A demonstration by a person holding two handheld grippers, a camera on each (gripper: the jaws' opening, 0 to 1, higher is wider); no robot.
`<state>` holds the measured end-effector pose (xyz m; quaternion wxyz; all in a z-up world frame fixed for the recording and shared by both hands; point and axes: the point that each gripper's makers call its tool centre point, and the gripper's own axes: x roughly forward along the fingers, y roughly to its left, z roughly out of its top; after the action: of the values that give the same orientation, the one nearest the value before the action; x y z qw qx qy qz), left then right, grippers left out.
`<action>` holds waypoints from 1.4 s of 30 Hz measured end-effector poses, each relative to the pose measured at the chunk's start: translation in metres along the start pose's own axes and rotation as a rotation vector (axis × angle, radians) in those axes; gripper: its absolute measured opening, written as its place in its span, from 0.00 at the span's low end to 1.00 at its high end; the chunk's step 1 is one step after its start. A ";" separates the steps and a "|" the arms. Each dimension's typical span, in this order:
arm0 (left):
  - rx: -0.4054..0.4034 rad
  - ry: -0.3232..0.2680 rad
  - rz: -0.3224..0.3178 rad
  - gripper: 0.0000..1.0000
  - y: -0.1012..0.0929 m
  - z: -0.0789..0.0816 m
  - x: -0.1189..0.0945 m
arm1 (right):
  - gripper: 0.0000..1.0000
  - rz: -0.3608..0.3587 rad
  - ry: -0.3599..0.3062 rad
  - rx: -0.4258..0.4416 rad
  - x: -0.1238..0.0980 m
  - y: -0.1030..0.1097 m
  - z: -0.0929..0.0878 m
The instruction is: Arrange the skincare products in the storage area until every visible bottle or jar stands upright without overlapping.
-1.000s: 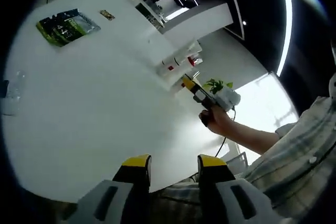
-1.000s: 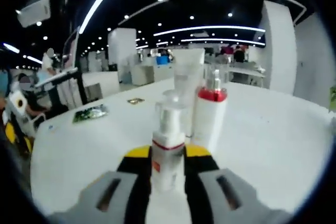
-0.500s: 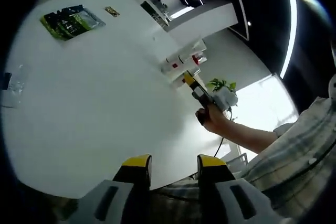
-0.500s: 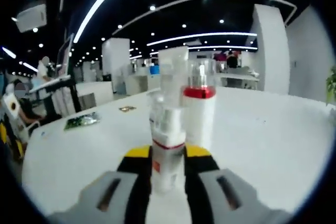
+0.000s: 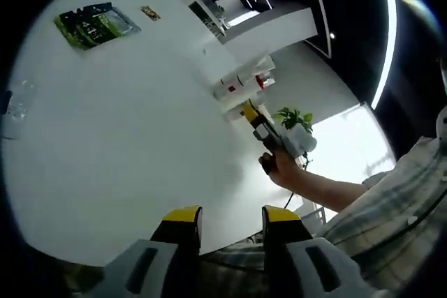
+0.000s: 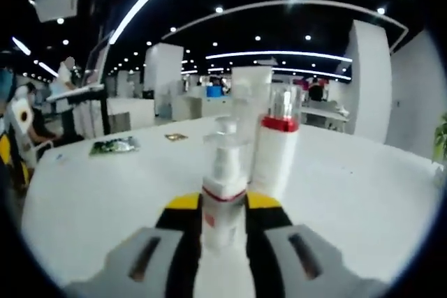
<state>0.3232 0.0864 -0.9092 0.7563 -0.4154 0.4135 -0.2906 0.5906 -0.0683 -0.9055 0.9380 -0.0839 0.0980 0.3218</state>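
Since half a second ago the small pump bottle (image 6: 224, 190) has stayed clamped between the right gripper's (image 6: 223, 209) yellow-tipped jaws at lower centre of the right gripper view, upright on the white table (image 6: 349, 207), while the view around it has swung a little; just behind it and slightly to the right stands a taller white bottle (image 6: 274, 158) with a red band and clear cap, and behind both rises a pale tube (image 6: 248, 106) with a flat top. At mid left of that view a green packet (image 6: 112, 146) lies flat on the table, well apart from the bottles, with a small dark card (image 6: 175, 137) farther back. In the left gripper view the left gripper (image 5: 229, 220) hangs at the bottom of the frame, its jaws spread with nothing between them, above the table's near edge. Right of centre there, a hand (image 5: 279, 167) grips the right gripper (image 5: 241, 107), which meets the cluster of bottles (image 5: 241, 83); the green packet (image 5: 94, 24) sits at upper left
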 end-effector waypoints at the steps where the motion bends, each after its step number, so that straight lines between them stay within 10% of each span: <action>1: 0.003 0.001 0.000 0.35 0.000 0.000 0.000 | 0.21 -0.004 0.000 -0.003 0.002 -0.001 0.000; 27: -0.002 0.011 0.033 0.34 0.006 -0.003 -0.006 | 0.22 -0.066 0.024 0.018 0.026 -0.026 0.000; 33: 0.009 0.005 0.025 0.34 0.004 0.001 -0.005 | 0.36 -0.087 0.061 0.060 0.022 -0.030 -0.005; 42: 0.044 0.032 -0.002 0.35 -0.002 -0.002 0.003 | 0.32 -0.099 0.083 0.054 0.004 -0.038 -0.003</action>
<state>0.3229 0.0819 -0.9089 0.7582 -0.3943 0.4189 -0.3069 0.6163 -0.0961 -0.9057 0.9498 -0.0765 0.1413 0.2683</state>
